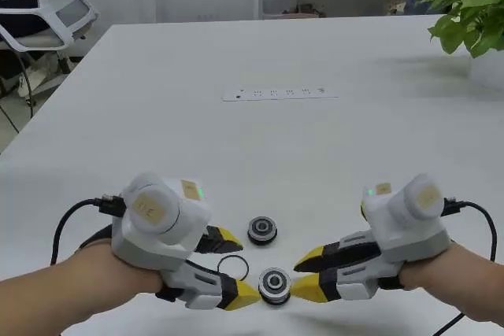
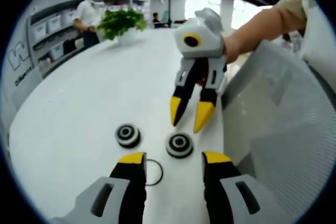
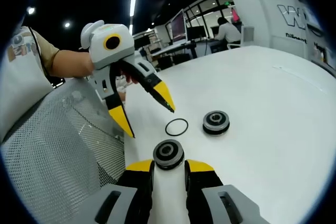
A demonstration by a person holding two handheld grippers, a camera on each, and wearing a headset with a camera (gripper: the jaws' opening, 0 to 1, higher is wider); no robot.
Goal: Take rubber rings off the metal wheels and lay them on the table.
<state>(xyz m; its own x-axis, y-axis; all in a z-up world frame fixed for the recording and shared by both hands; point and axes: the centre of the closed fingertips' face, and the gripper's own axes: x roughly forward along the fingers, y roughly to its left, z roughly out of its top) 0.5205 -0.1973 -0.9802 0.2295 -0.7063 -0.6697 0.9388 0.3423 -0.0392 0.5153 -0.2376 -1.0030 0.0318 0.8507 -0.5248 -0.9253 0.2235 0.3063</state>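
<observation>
Two claws face each other low over the near edge of the white desk. The left claw has its yellow-tipped jaws spread wide and holds nothing. In the left gripper view a loose black rubber ring lies flat on the desk inside that gap, close beside the jaw on the view's left. The right claw has its jaws only narrowly apart and also grips nothing. Its tips sit right at the near metal wheel; whether they touch it I cannot tell. In the right gripper view this wheel lies flat just ahead of the two tips, centred on the gap. It rests between the two claws, just beside the ring. The far metal wheel lies flat a little farther out on the desk, apart from the near one and from both claws. Beyond it, at mid-desk, a white power strip is set flush into the top. A potted plant stands at the far right, and an office chair off the far left corner
</observation>
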